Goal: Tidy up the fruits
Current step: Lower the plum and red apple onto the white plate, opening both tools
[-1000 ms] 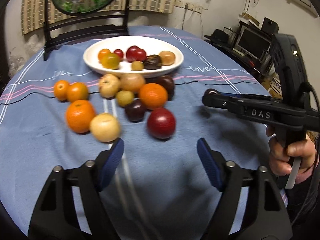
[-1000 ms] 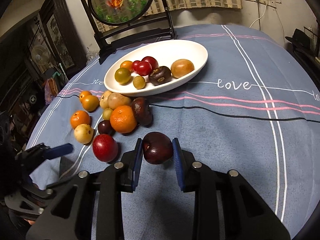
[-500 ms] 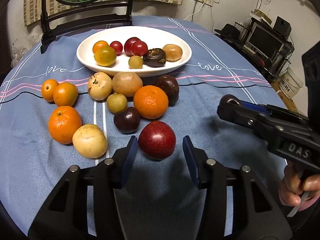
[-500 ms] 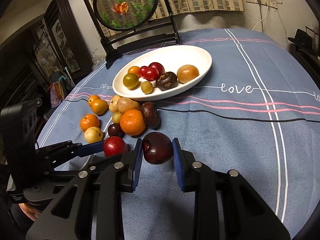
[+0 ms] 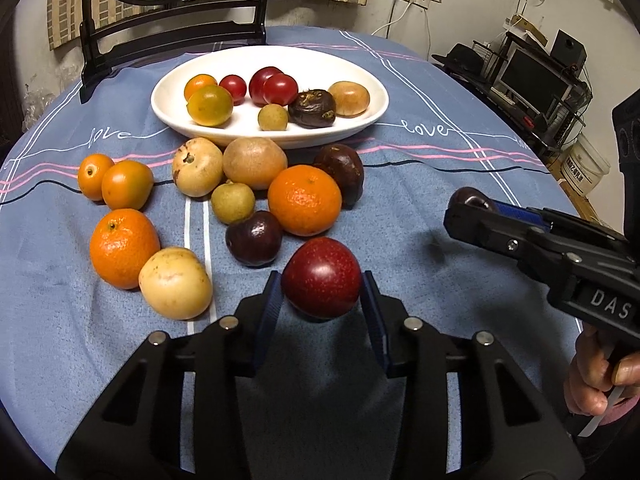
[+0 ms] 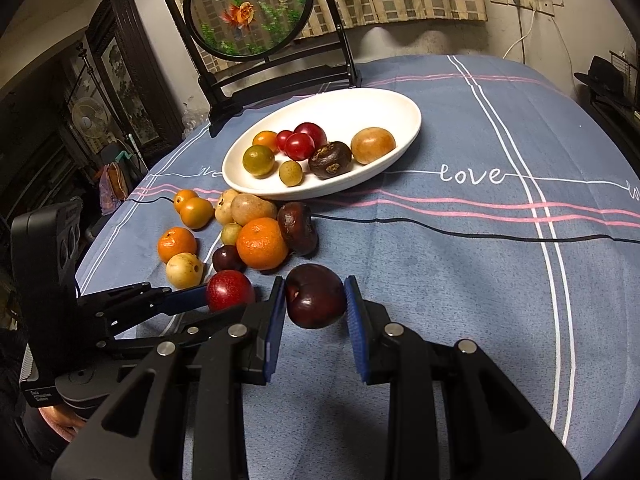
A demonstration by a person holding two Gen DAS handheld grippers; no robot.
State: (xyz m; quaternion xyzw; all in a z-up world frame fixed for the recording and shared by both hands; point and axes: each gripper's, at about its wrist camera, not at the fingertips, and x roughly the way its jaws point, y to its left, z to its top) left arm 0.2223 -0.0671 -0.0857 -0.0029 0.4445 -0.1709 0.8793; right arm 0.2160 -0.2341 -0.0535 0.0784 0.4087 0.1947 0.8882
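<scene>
Grippers closing on fruit: left gripper (image 5: 321,294), wide a second ago, now pinching red plum (image 5: 321,277) beside loose pile; right gripper (image 6: 315,300) still clamping dark plum (image 6: 315,295) over bare blue tablecloth (image 6: 460,264), white plate (image 6: 400,100) beyond.

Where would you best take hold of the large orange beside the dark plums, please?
Grip the large orange across its widest middle, coming down from above: fruit crowds it closely, the dark plum in front, the wrinkled dark fruit to its right, so a low sideways approach looks blocked.
</scene>
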